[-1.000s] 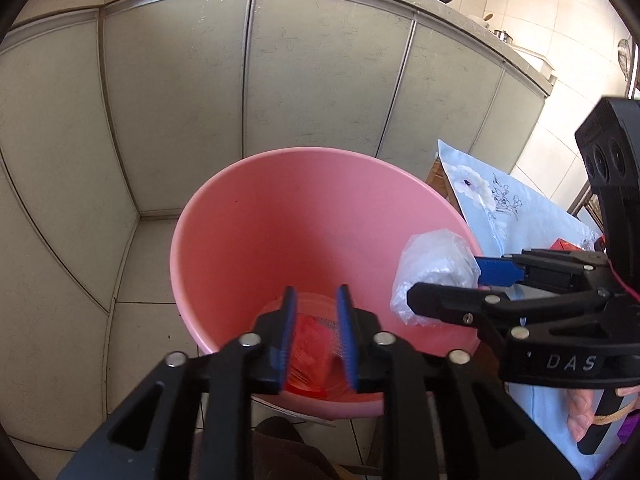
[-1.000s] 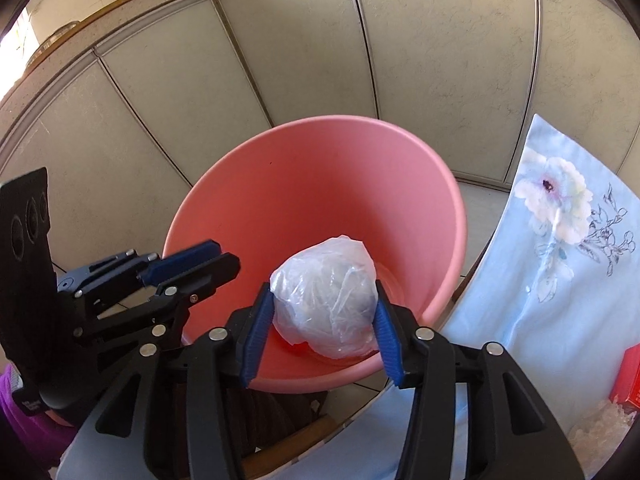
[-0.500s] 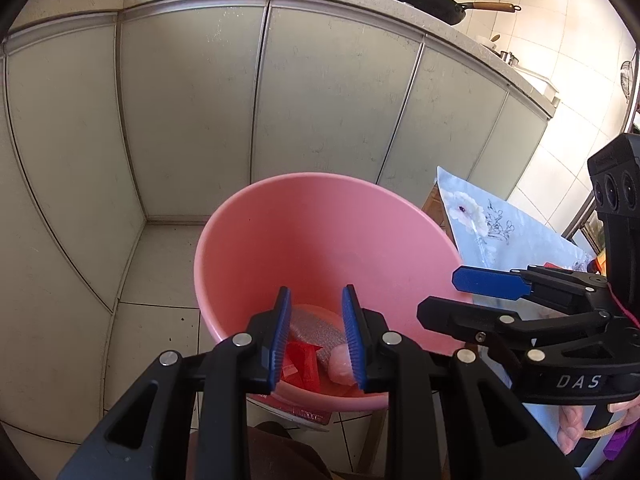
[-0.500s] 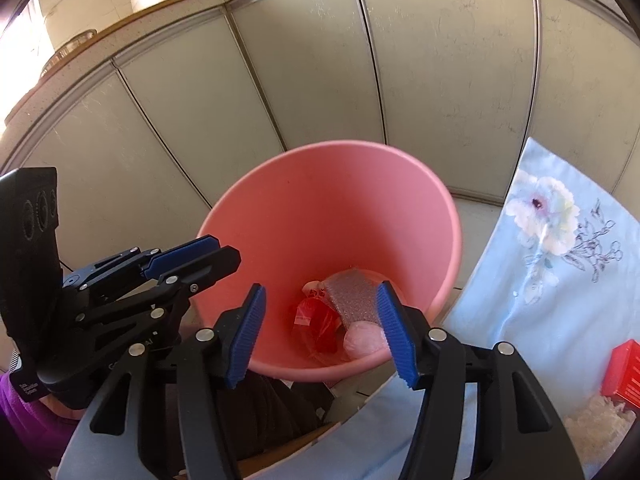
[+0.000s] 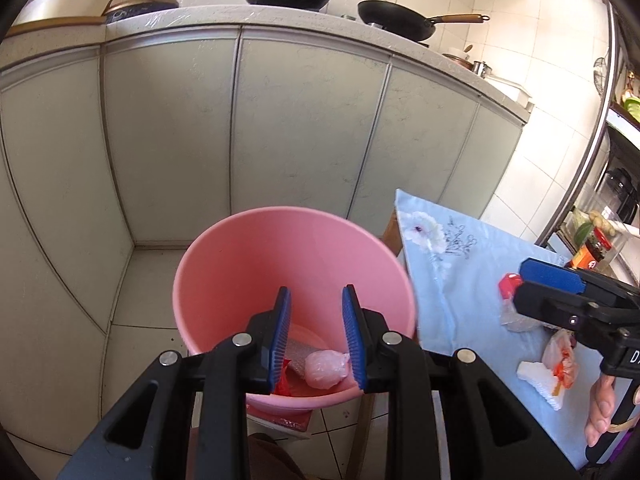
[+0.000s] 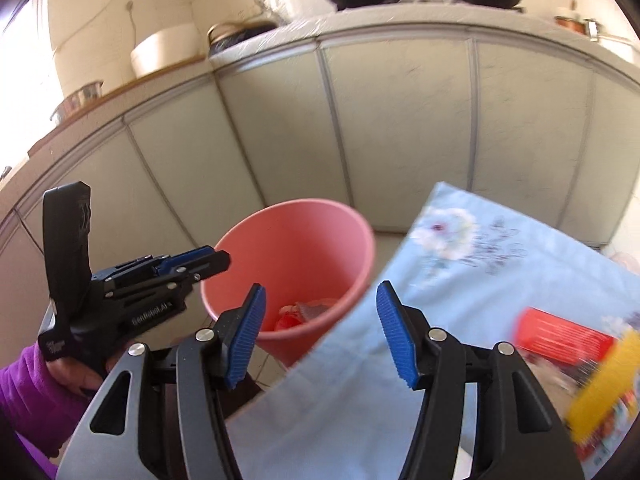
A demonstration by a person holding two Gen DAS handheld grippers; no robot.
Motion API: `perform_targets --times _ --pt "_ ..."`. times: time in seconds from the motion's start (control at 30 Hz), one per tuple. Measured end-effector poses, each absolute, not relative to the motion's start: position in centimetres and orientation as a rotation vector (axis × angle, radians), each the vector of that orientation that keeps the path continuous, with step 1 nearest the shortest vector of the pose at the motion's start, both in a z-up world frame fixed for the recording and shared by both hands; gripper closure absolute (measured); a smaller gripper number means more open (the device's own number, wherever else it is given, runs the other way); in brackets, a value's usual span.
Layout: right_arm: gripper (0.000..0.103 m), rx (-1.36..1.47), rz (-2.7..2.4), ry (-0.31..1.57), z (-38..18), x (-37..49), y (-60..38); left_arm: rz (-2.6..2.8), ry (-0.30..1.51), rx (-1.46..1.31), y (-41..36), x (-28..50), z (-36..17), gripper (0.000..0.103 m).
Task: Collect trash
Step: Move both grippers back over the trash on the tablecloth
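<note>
Both my claws, left claw (image 5: 316, 334) and right claw (image 6: 320, 332), are open and empty, so I might bump the round pink plastic bin (image 5: 248, 272) reaching for the crinkly clear wrappers (image 5: 560, 364) on the blue flowered surface (image 5: 472, 292).

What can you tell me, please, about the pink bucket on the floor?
The pink bucket is a smooth, plastic-looking round tub, wider at the rim than at the base. It stands upright and lidless on the tiled floor, in front of the grey cabinets and beside the table's blue cloth. Inside lie a crumpled clear bag, red scraps and a mesh-like piece. Nothing grips it.
</note>
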State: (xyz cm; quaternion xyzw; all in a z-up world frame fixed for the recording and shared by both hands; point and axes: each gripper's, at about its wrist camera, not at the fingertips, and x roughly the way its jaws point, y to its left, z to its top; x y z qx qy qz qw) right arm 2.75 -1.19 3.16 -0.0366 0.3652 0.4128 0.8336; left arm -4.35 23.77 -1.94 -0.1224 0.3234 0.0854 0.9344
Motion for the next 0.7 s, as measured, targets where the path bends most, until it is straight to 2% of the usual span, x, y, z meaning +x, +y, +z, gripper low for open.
perform_targets --times 0.23,0.7 --pt "0.045 -0.061 0.684 0.71 3.7 1.3 -10.5 0.098 0.652 -0.217 20.3 -3.5 -0.5 0.077" --pt "0.045 0.104 0.35 0.738 0.5 -0.2 -25.4 -0.131 0.692 -0.097 9.7 -0.7 0.9 0.077"
